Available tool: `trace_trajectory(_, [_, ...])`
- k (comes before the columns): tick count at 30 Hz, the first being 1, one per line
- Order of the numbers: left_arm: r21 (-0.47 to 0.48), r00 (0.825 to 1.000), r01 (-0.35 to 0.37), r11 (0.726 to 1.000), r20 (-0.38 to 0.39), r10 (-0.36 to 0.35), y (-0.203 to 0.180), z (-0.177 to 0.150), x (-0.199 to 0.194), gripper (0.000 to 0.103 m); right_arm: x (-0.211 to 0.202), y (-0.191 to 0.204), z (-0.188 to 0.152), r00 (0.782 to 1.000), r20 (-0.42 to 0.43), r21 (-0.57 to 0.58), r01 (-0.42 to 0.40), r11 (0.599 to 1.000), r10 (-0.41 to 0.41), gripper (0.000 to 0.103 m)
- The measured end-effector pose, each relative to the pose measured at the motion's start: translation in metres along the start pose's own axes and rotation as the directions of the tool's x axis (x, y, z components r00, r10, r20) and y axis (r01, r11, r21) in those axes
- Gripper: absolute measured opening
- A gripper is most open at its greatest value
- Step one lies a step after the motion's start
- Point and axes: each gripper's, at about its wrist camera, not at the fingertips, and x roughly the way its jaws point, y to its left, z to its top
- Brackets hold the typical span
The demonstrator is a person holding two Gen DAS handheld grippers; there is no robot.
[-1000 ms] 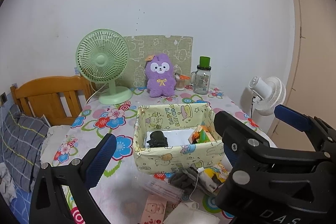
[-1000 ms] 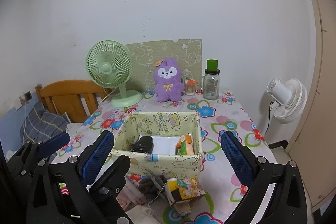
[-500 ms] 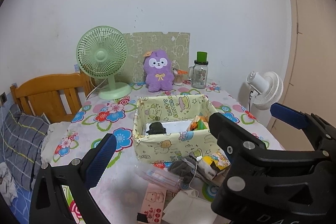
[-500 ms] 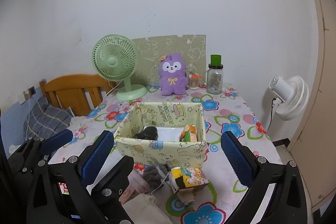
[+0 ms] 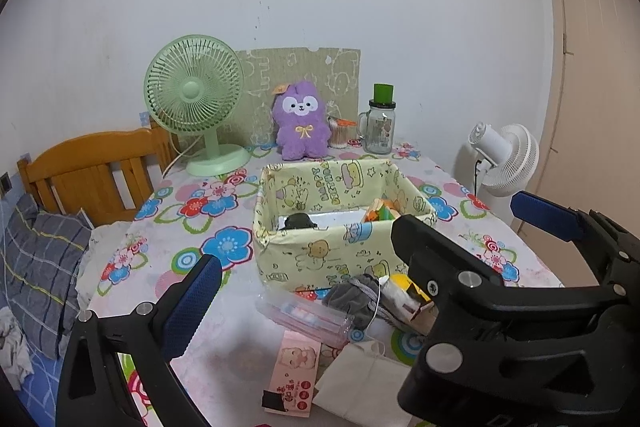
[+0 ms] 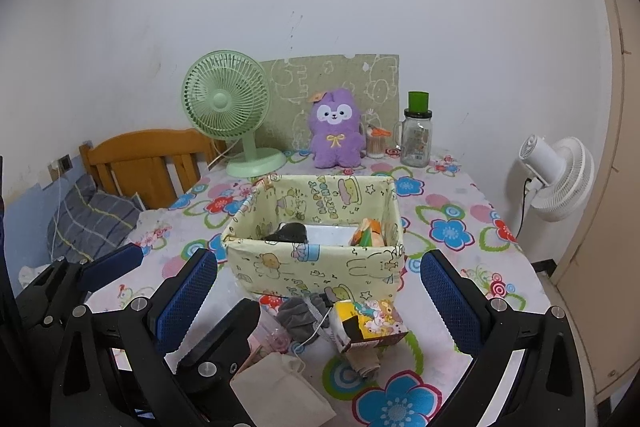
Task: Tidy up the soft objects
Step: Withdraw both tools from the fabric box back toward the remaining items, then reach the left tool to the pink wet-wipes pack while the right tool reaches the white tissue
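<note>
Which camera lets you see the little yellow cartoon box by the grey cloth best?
The right wrist view. There the little yellow cartoon box lies in the open between the gripper's fingers, in front of the fabric bin. In the left wrist view the right gripper's black frame covers most of it, leaving only a yellow corner.

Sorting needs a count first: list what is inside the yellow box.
Inside the box: a black item at left, a white sheet in the middle, and orange-green packets at right. The front wall hides the floor and anything lower.
</note>
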Motion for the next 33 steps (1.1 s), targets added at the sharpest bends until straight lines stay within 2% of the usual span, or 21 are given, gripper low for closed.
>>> trace_trajectory(5, [0.007, 1.0, -0.001, 1.0, -0.015, 0.002, 0.0, -0.008, 0.008, 0.103, 0.003, 0.001, -0.009, 0.999, 0.019, -0.002, 0.029, 1.0, -0.029, 0.103])
trace_trajectory(10, [0.02, 0.999, 0.011, 1.0, -0.033, -0.01, 0.0, -0.018, 0.016, 0.103, 0.01, 0.002, -0.02, 0.999, -0.001, -0.016, 0.035, 0.999, -0.035, 0.103])
trace_trajectory(15, [0.052, 0.999, 0.003, 0.999, -0.039, -0.001, 0.0, -0.029, 0.019, 0.103, 0.015, 0.005, -0.031, 1.0, -0.003, -0.034, 0.023, 0.999, -0.023, 0.103])
trace_trajectory(33, [0.034, 0.991, 0.046, 0.998, -0.128, -0.041, 0.021, -0.061, 0.037, 0.103, 0.031, 0.018, -0.061, 0.998, -0.061, -0.074, -0.013, 0.997, 0.008, 0.103])
